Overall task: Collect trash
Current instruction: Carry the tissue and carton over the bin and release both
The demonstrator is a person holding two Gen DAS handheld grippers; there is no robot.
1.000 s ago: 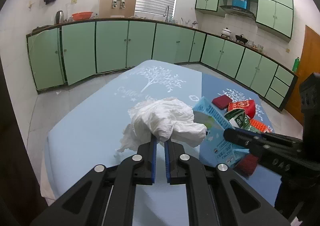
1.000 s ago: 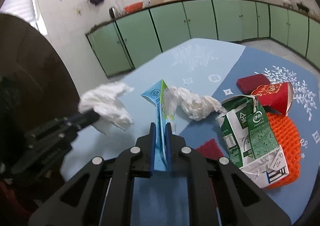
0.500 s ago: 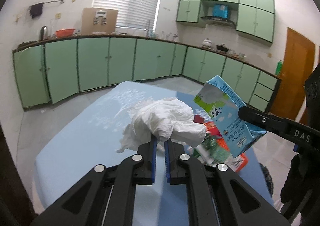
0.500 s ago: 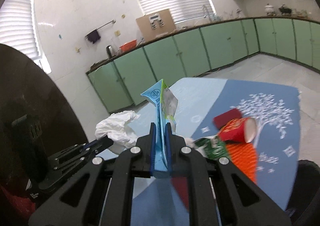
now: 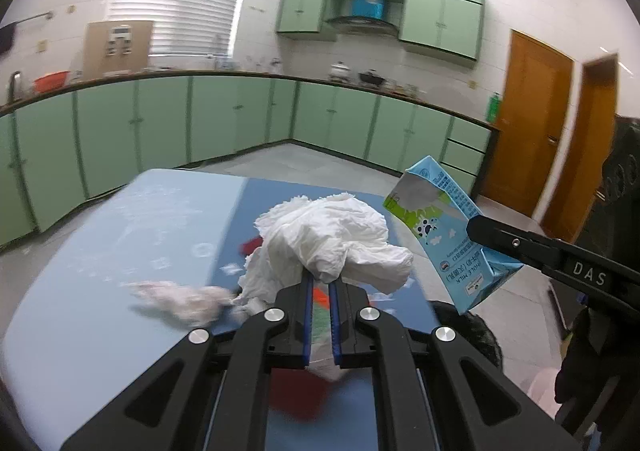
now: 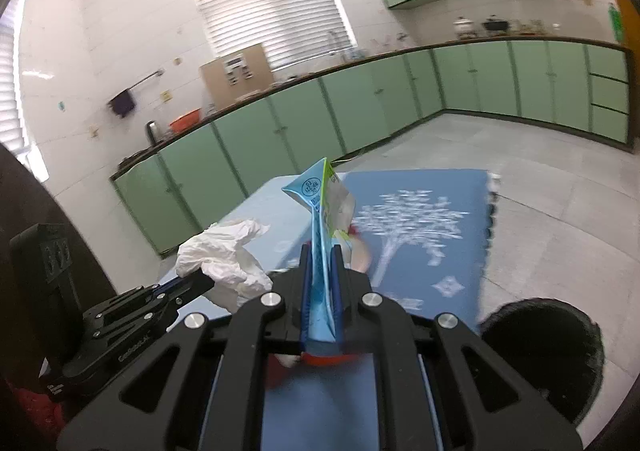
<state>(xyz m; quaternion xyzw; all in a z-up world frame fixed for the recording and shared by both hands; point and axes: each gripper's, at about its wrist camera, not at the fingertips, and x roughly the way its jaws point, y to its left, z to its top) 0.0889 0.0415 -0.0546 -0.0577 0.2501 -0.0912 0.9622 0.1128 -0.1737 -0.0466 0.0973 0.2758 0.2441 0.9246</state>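
right gripper [image 6: 320, 275] fingers clamping flattened milk carton [image 6: 320, 235], long axis upright, left gripper [image 5: 320, 283] fingers pinching crumpled tissue [image 5: 332, 235]

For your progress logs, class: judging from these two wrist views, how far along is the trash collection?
Nothing visibly binned yet. In hand: the left hand-held gripper is shut on a crumpled white tissue, the right hand-held gripper on a flattened blue milk carton, both lifted above the blue table. Left: another tissue wad and red scraps lie there.
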